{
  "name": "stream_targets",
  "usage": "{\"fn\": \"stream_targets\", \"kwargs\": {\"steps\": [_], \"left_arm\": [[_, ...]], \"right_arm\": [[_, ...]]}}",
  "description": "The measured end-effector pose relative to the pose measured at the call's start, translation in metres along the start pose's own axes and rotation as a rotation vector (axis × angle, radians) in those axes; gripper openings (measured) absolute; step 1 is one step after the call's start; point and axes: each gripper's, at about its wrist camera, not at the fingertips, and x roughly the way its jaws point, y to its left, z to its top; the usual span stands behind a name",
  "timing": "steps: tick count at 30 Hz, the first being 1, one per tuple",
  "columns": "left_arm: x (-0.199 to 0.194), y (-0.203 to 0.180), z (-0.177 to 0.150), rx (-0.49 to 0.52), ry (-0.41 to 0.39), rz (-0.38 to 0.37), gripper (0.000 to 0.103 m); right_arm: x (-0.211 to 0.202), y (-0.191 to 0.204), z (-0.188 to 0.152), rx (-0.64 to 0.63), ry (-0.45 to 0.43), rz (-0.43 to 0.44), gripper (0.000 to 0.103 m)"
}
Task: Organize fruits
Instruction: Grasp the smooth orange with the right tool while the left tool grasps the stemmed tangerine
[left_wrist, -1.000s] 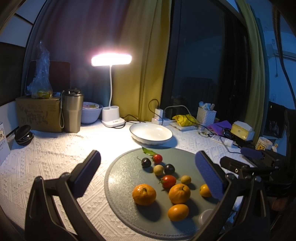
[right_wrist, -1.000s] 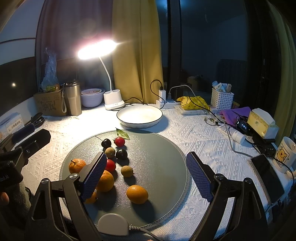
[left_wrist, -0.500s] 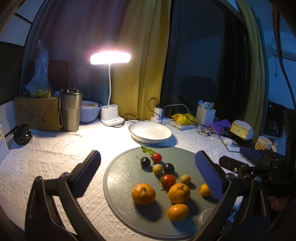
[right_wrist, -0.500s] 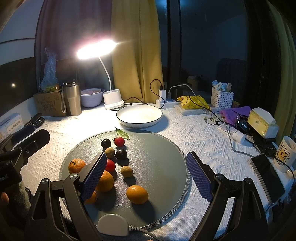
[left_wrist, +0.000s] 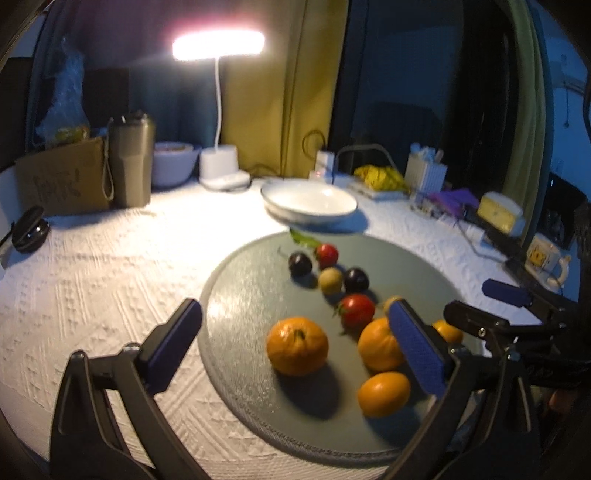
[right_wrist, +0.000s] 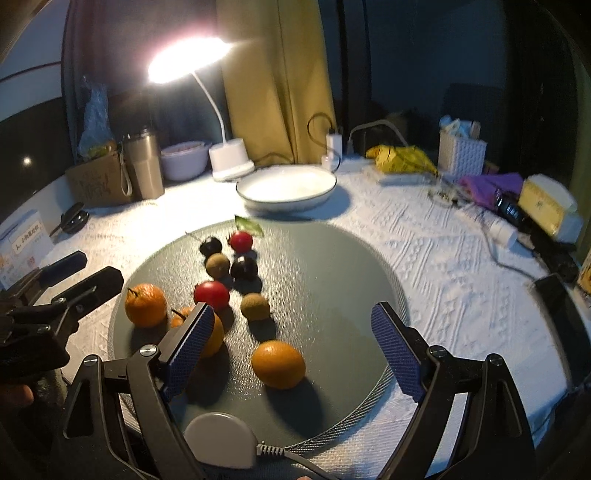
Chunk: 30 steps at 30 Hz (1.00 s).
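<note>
A round grey mat (left_wrist: 258, 295) (right_wrist: 332, 280) holds several fruits: oranges (left_wrist: 297, 346) (right_wrist: 278, 364), red tomatoes (left_wrist: 356, 309) (right_wrist: 211, 293), dark plums (left_wrist: 300, 263) (right_wrist: 243, 267) and small brown-green fruits (left_wrist: 330, 280) (right_wrist: 255, 305). An empty white bowl (left_wrist: 309, 201) (right_wrist: 286, 188) stands behind the mat. My left gripper (left_wrist: 291, 345) is open, low over the mat's near left part, with an orange between its fingers. My right gripper (right_wrist: 293, 345) is open over the mat's near side, just above another orange. Each gripper shows at the edge of the other's view.
A lit desk lamp (left_wrist: 219, 110), steel tumbler (left_wrist: 131, 158), cardboard box (left_wrist: 62, 181) and small bowl (left_wrist: 171, 162) line the back left. Charger cables, yellow bag (right_wrist: 402, 158), white basket (right_wrist: 461, 153), purple cloth, mug (left_wrist: 546, 254) and phone (right_wrist: 554, 299) crowd the right. A white puck with cable (right_wrist: 221, 439) lies on the mat's front edge.
Both grippers have moved forward and down toward the fruits on the mat; the view is motion-blurred. Both stay open and empty. No fruit has moved.
</note>
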Motion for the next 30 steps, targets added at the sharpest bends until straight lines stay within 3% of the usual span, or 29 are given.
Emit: {"fn": "stream_targets", "kwargs": {"steps": [2, 8, 12, 14, 22, 30], "left_arm": [[0.008, 0.001, -0.003, 0.001, 0.037, 0.001, 0.092], [0.026, -0.001, -0.008, 0.019, 0.121, 0.009, 0.078], [0.036, -0.003, -0.012, 0.031, 0.175, 0.012, 0.055], [0.039, -0.002, -0.012, 0.023, 0.195, 0.004, 0.051], [0.044, 0.000, -0.003, 0.020, 0.200, -0.003, 0.046], [0.047, 0.005, 0.020, 0.020, 0.167, -0.011, 0.046]], "right_arm": [[0.007, -0.001, -0.003, 0.004, 0.030, 0.019, 0.087], [0.025, 0.001, -0.013, -0.010, 0.109, 0.055, 0.070], [0.032, 0.002, -0.018, -0.024, 0.146, 0.057, 0.051], [0.034, 0.001, -0.020, -0.029, 0.159, 0.065, 0.040], [0.034, 0.001, -0.014, -0.053, 0.159, 0.073, 0.039], [0.039, -0.004, 0.016, -0.067, 0.113, 0.072, 0.039]]}}
